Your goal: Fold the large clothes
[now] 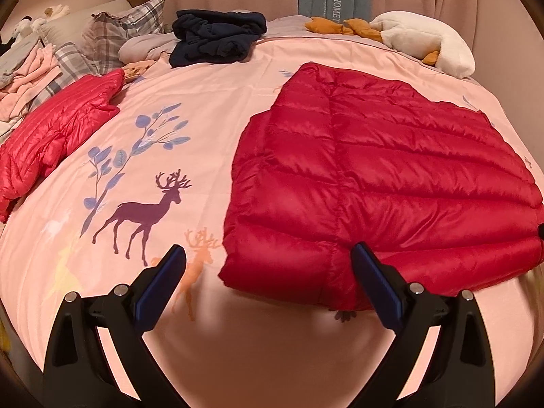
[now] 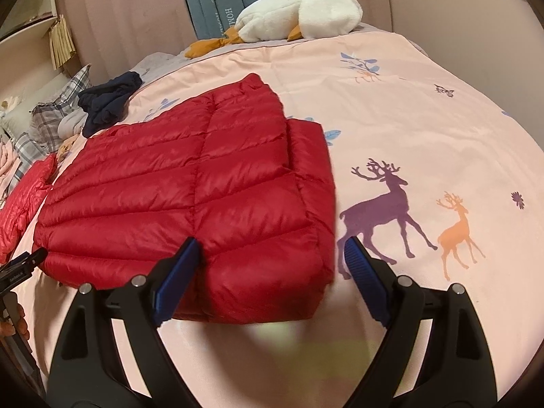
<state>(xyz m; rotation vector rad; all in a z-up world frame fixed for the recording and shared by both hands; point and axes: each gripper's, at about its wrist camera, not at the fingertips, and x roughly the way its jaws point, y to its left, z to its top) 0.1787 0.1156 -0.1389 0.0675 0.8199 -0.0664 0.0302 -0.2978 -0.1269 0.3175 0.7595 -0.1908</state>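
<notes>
While both grippers hover with jaws wide and empty, the red jacket (image 2: 190,197) lies just ahead, its near hem crosswise, right gripper (image 2: 268,255) over its right corner, left gripper (image 1: 268,261) at its left corner.

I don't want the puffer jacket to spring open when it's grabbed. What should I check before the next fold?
1. Left gripper open: ok, jaws wide, nothing between them.
2. Right gripper open: ok, jaws wide, straddling the near corner.
3. Red puffer jacket lying flat on the bedspread: ok, sleeve tucked along its right edge.
4. Near hem within reach of both grippers: ok.
5. Pads already pressing the fabric: cannot tell.
6. Space beyond the jacket clear: ok; navy clothes and plush goose lie apart.
</notes>
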